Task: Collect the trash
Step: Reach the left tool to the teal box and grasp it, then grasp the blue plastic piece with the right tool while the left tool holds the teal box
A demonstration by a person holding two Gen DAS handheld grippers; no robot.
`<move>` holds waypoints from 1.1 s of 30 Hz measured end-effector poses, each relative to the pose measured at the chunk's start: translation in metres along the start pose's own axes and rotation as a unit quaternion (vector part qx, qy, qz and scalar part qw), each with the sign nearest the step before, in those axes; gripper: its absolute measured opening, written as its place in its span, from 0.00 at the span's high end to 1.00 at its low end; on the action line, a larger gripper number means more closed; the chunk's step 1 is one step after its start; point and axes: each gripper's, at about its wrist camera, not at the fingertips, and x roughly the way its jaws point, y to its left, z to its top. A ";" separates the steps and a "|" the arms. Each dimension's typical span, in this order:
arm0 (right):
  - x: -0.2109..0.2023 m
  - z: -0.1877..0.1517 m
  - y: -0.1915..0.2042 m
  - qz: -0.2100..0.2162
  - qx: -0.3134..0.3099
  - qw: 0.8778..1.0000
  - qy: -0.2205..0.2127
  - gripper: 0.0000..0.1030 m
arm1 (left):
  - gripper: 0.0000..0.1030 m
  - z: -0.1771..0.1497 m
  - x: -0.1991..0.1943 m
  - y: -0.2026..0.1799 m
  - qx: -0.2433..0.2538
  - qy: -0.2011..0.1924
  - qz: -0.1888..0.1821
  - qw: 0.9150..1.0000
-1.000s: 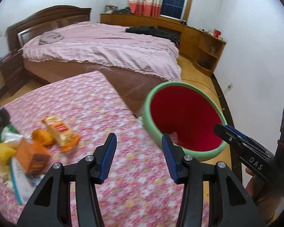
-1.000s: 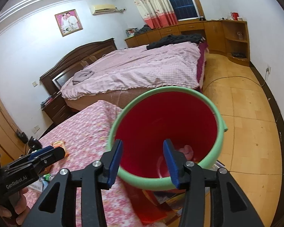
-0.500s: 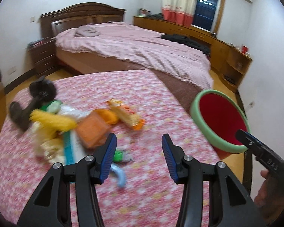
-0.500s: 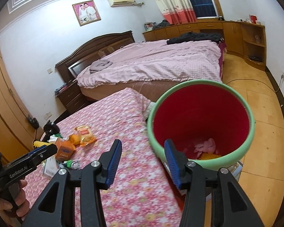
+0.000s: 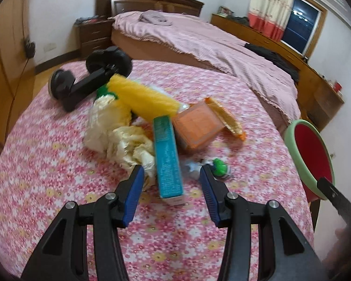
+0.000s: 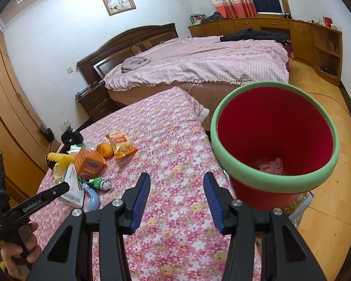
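Trash pile (image 5: pixel 156 121) now fills the left view, where one second ago the red bin (image 6: pixel 276 138) did; the teal carton (image 5: pixel 167 161) lies between the wide, empty left gripper (image 5: pixel 172 187) fingers; right gripper (image 6: pixel 176 194) is wide too, bin just right of its fingers; pickup seems next.

My left gripper (image 5: pixel 172 193) and right gripper (image 6: pixel 176 200) are both showing matte black frames with silver screws and ribbed blue pads (image 5: pixel 133 195) lining the fingers. At the lower left of the right wrist view, white "GenRobot.AI" lettering is running along the left tool's black body, and my bare-skinned left hand (image 6: pixel 17 253) is showing there.
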 end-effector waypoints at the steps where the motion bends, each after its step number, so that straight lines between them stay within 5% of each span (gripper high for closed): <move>1: 0.002 -0.001 0.001 0.001 0.000 1.000 0.003 0.51 | 0.52 -0.002 0.003 0.001 -0.004 0.006 -0.005 1.000; 8: 0.010 -0.005 0.002 -0.001 -0.001 1.000 0.017 0.51 | 0.52 -0.002 0.006 -0.004 -0.001 -0.004 -0.030 1.000; 13: 0.015 -0.007 0.004 0.000 -0.004 1.000 0.023 0.51 | 0.65 0.003 0.015 -0.005 -0.005 0.010 -0.058 0.998; 22: 0.021 -0.009 0.007 0.004 -0.007 0.999 0.031 0.51 | 0.65 0.004 0.036 -0.009 0.002 0.018 -0.039 0.999; 25: 0.023 -0.010 0.009 0.006 -0.010 0.999 0.034 0.51 | 0.81 0.005 0.034 -0.010 0.011 0.007 -0.033 0.999; 33: 0.025 -0.011 0.027 0.022 -0.026 0.999 0.037 0.51 | 0.82 0.001 0.001 -0.009 0.032 -0.014 -0.072 0.997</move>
